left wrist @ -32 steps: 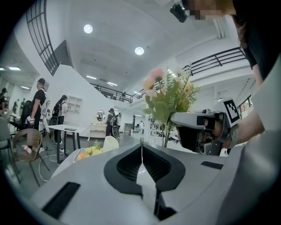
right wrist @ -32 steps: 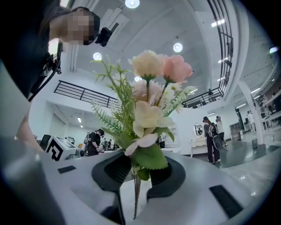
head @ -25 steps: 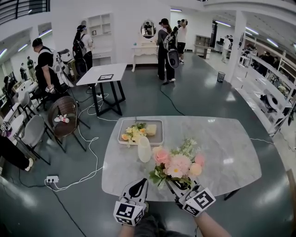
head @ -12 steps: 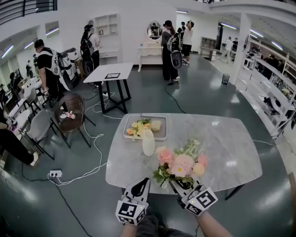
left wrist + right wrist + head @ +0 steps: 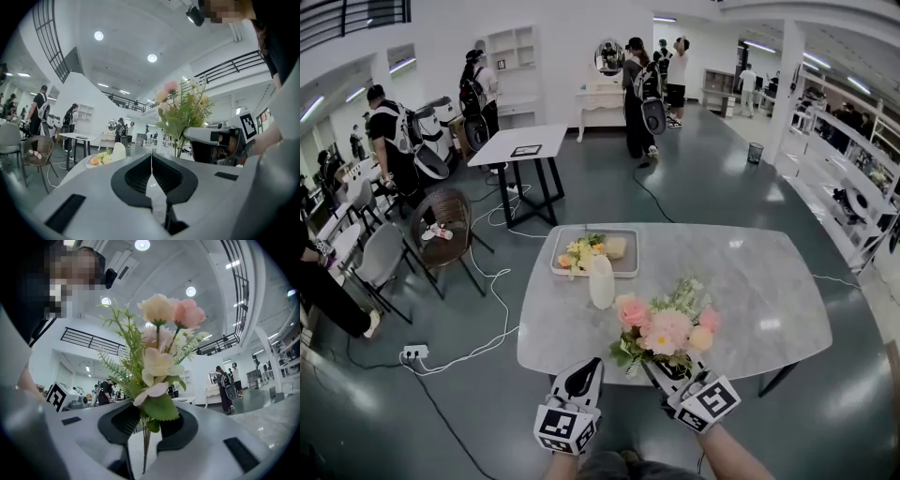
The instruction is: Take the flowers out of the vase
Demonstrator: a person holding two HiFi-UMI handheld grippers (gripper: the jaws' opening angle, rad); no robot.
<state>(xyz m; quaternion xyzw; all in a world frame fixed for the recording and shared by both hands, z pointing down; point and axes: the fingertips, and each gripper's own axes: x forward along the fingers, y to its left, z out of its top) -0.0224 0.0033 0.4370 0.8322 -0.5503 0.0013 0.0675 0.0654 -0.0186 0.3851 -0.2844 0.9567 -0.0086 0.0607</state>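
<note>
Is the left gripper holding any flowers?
No, the left gripper is shut with nothing between its jaws; the bouquet sits in the right gripper.

A grey tray (image 5: 628,266) is lying at the marble tabletop's (image 5: 750,281) far edge, while beyond it a white side table (image 5: 544,139), a wicker chair (image 5: 441,217) and several people (image 5: 635,94) are standing on the dark floor (image 5: 694,187).

Glossy marble-look table (image 5: 769,291) — smooth white vase (image 5: 601,281), shiny grey floor (image 5: 703,187)
</note>
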